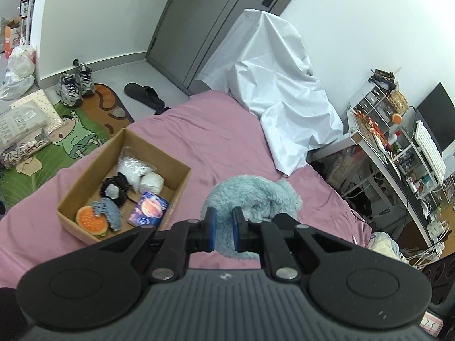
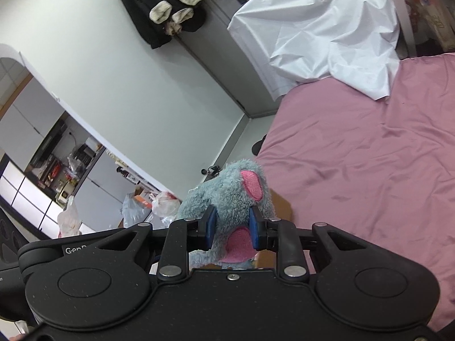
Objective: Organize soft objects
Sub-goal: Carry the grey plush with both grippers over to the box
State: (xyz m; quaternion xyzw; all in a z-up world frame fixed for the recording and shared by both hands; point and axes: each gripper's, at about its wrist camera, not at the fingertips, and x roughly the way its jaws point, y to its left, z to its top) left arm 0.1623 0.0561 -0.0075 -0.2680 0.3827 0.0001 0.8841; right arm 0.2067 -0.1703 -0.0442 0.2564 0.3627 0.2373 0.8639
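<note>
A fluffy grey-blue plush toy (image 1: 256,196) with pink ears is held between both grippers above the pink bed (image 1: 216,142). My left gripper (image 1: 224,227) is shut on one end of the plush. My right gripper (image 2: 231,227) is shut on the plush (image 2: 227,193) near its pink ear and pink patch. A cardboard box (image 1: 71,199) sits on the bed to the left of the plush. It holds a burger-shaped soft toy (image 1: 91,221), a denim scrunchie, a black scrunchie, a blue packet and white soft items.
A white sheet (image 1: 278,85) drapes over something at the bed's far end. A cartoon floor mat (image 1: 71,130), sneakers and a slipper lie on the floor left of the bed. A cluttered desk (image 1: 398,147) stands to the right. Bags (image 2: 159,204) sit by the wall.
</note>
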